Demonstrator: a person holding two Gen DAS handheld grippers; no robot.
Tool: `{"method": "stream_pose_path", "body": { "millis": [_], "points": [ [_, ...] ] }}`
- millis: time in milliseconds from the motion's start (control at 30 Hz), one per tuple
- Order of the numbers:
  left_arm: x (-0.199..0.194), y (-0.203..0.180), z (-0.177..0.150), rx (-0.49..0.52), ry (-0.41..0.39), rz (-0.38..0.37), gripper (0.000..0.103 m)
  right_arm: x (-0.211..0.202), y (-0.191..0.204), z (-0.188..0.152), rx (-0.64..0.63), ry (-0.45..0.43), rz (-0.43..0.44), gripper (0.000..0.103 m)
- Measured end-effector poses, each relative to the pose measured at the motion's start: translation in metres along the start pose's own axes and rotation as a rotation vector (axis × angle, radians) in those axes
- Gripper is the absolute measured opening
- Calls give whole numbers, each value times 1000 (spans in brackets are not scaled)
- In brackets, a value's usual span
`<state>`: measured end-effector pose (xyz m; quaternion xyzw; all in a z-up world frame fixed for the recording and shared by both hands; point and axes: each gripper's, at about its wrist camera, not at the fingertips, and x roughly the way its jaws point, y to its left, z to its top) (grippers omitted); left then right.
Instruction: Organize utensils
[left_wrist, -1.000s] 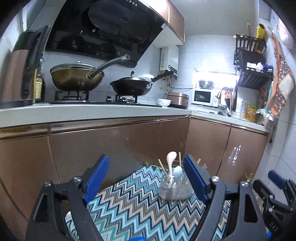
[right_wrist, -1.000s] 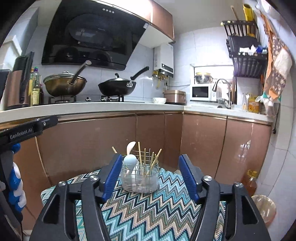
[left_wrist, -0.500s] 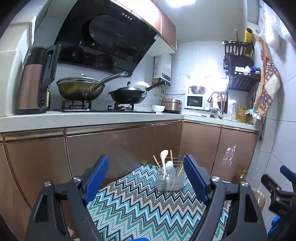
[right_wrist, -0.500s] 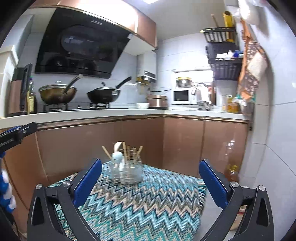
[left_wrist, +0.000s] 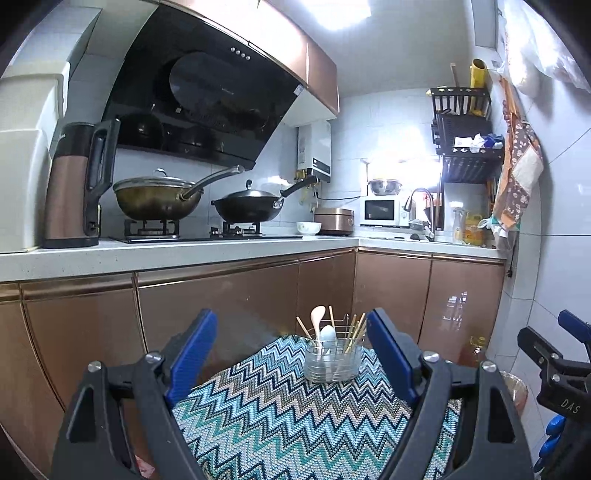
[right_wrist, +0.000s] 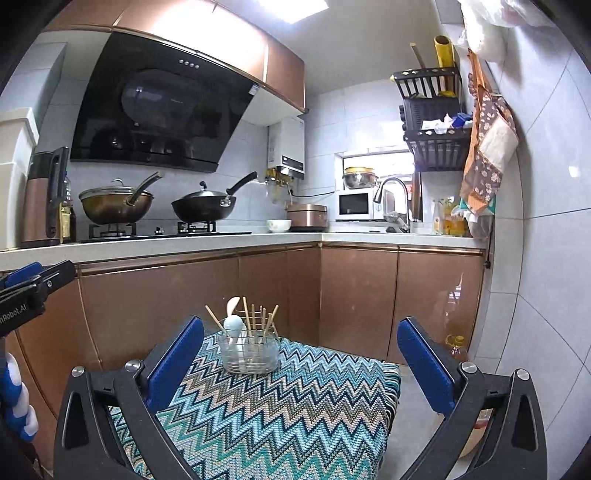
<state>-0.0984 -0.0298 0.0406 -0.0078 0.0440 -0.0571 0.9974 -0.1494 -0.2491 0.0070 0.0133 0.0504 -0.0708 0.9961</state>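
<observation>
Left gripper (left_wrist: 291, 354) lower center of frame, 2 blue-padded fingers spread apart, holding nothing. Right gripper (right_wrist: 301, 356) lower center, spread wider, also holding nothing.

Utensil holder (right_wrist: 248, 350) contents partly indistinct

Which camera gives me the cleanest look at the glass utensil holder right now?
The right wrist view: the glass utensil holder stands in the open between the open right claw fingers. In the left wrist view, the holder sits beside the left claw's right finger, which crowds its right edge.
</observation>
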Motion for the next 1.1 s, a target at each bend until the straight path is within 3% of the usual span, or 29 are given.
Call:
{"method": "stream_pose_path", "body": {
  "millis": [1100],
  "points": [
    [14, -8, -15, 17, 88, 4, 83, 21, 9, -9, -45, 91, 7, 103]
  ]
}}
